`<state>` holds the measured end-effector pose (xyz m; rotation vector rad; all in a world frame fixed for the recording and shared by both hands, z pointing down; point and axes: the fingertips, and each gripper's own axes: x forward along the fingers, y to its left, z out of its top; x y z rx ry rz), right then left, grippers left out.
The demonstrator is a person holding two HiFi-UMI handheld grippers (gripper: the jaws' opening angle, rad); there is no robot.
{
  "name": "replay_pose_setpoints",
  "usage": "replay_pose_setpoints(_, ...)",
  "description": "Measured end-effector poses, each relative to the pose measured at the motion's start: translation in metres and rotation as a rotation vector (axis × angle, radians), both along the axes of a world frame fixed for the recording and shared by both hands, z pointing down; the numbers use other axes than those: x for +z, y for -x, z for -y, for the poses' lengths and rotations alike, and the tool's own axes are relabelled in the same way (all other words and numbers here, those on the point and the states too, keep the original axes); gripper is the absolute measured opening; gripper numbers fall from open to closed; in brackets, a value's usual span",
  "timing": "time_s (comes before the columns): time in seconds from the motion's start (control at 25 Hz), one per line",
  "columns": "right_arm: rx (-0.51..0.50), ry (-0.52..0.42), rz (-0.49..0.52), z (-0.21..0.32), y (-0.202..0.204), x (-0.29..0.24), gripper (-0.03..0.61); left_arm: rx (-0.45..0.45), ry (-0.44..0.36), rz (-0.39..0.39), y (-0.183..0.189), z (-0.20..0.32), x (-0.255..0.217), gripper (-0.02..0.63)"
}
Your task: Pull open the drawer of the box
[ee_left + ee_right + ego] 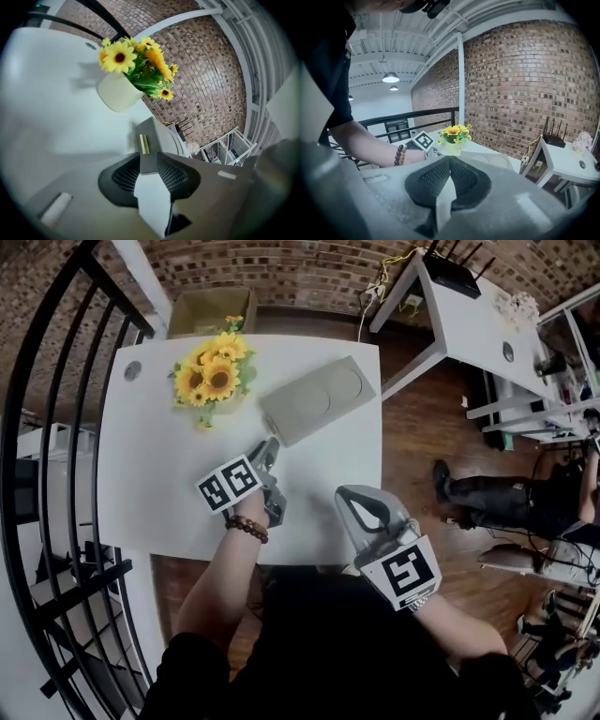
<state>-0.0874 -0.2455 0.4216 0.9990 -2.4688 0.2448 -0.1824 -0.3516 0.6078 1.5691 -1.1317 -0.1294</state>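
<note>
Where the left gripper (269,452) meets the near end of the flat grey-green rectangular box (319,397), we see its jaws standing wide apart with that end in the gap. A small tan handle (144,143) on the end face sits just past the tips. Our left forearm (217,582), with a brown bead bracelet (247,528) at the wrist, stretches forward over the near edge of the white table (150,474). The right gripper (346,495) is held low at the table's near right corner, tilted up and leftward, its jaws together on nothing. The box lies slantwise mid-table, just beside yellow sunflowers (214,371) in a pale pot (117,91). We cannot tell whether its drawer is out.
</note>
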Motion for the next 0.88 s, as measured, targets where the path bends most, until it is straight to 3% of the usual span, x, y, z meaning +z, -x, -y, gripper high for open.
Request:
replay_pose_setpoints(0.24, 0.046, 0.039, -0.018, 0.008, -0.011, 0.012, -0.011, -0.035, 0.043, -0.1, -0.005, 0.017, 0.018, 0.113)
replay_pose_setpoints(0.4, 0.061, 0.048, -0.015, 0.009, -0.016, 0.015, -0.011, -0.06, 0.047, -0.18, -0.01, 0.02, 0.02, 0.048)
replay_pose_setpoints(0.88, 0.036, 0.037, -0.014, 0.006, -0.014, 0.011, -0.011, -0.103, 0.06, -0.138, 0.01, 0.008, 0.021, 0.035)
